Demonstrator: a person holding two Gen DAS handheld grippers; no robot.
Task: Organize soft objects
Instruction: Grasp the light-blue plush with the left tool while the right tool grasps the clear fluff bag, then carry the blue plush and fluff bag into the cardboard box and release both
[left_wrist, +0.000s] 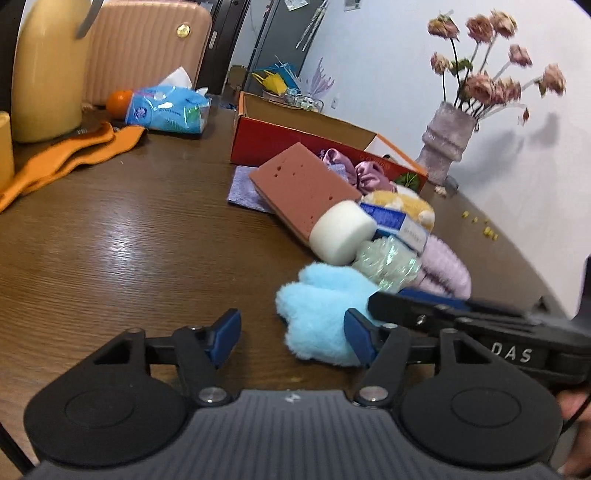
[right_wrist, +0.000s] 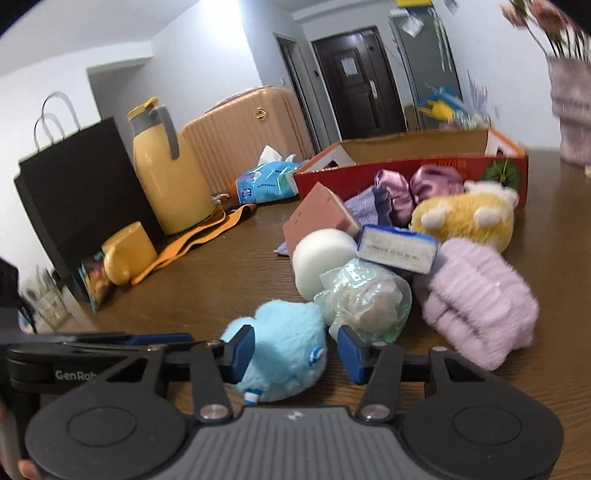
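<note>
A pile of soft things lies on the brown table in front of a red cardboard box (left_wrist: 295, 138) (right_wrist: 406, 170). A light blue plush (left_wrist: 317, 314) (right_wrist: 284, 343) is nearest. My right gripper (right_wrist: 295, 350) is open with the blue plush between its fingers; it enters the left wrist view from the right (left_wrist: 373, 302). My left gripper (left_wrist: 291, 336) is open and empty, just left of the plush. Behind lie a white sponge (left_wrist: 341, 232) (right_wrist: 323, 254), a brown sponge (left_wrist: 299, 184), a crinkly clear bag (right_wrist: 365, 299), a lilac fluffy cloth (right_wrist: 480, 302), a yellow plush (right_wrist: 465, 218) and pink satin scrunchies (right_wrist: 436, 181).
A yellow jug (right_wrist: 170, 177), a yellow cup (right_wrist: 125, 251), an orange strap (left_wrist: 66, 155), a blue tissue pack (left_wrist: 166, 107) and a black paper bag (right_wrist: 81, 192) stand at the left. A vase of dried flowers (left_wrist: 445, 142) stands at the right by the wall.
</note>
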